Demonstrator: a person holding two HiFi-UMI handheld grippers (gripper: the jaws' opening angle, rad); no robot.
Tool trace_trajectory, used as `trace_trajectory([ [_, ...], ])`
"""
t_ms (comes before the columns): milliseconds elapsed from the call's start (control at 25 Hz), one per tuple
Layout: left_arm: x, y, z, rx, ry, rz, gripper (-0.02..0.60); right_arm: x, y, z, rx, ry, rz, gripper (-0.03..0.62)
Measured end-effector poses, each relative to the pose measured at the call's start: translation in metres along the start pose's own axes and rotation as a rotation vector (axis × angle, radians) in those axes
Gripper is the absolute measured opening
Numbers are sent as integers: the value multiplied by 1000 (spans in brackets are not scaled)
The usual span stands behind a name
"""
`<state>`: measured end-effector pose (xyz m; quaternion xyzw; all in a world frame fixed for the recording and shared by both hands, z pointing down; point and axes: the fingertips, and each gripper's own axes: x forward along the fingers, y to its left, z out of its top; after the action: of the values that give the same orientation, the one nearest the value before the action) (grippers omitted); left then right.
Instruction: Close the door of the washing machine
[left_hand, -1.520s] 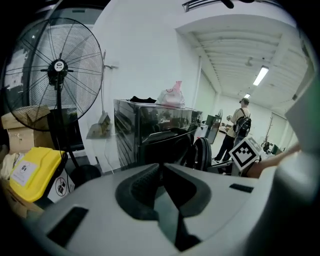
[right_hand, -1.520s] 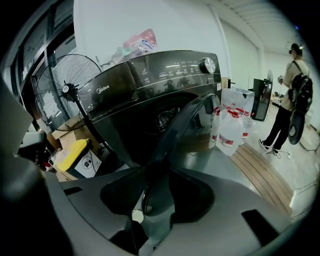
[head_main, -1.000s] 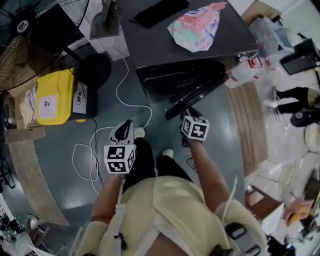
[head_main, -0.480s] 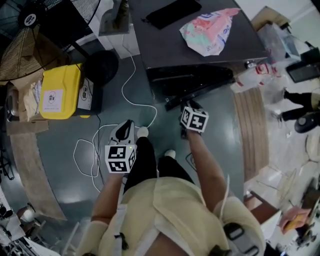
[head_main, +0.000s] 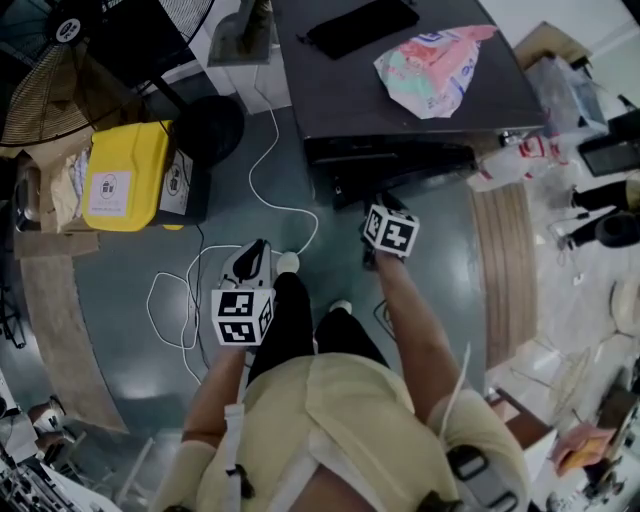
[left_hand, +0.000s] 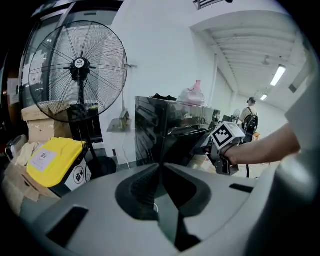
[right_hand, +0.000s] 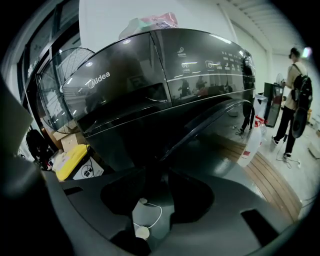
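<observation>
While the door (right_hand: 205, 127) of the dark Midea washing machine (head_main: 400, 100) stands slightly ajar, just ahead of the right gripper (right_hand: 155, 175), the drum behind it stays hidden. That gripper's jaws are spread, with only floor and a white cable (right_hand: 155, 216) between them. The left gripper (left_hand: 160, 167) hangs well apart, its tips pinched together on nothing, near a lidded yellow bin (head_main: 125, 175) whose contents cannot be seen.

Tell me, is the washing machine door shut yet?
Not quite. Done: the door sits almost against the washing machine. In hand: the open right tool is at the door's edge, gripping nothing. Still to do: push it fully shut, because a gap shows. The left tool hangs back, shut.
</observation>
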<state>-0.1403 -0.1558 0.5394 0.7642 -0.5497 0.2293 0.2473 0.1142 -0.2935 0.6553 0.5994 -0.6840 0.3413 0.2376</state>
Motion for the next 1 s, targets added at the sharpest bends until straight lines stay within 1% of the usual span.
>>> trace_trajectory([
  [320,2,4,3,6,2,-1,18,9,3,10,-11,-4,-4,140],
  [640,1,11,3,3,8,-2,18,11,5,11,2,-9,-23,141],
  [840,0,11,8,12,2,-14,18,9,6,11,-8,-5,-21,141],
  [1000,-1,10,11,21,-3,-21,18,8,10,11,-14,5,-1,141],
])
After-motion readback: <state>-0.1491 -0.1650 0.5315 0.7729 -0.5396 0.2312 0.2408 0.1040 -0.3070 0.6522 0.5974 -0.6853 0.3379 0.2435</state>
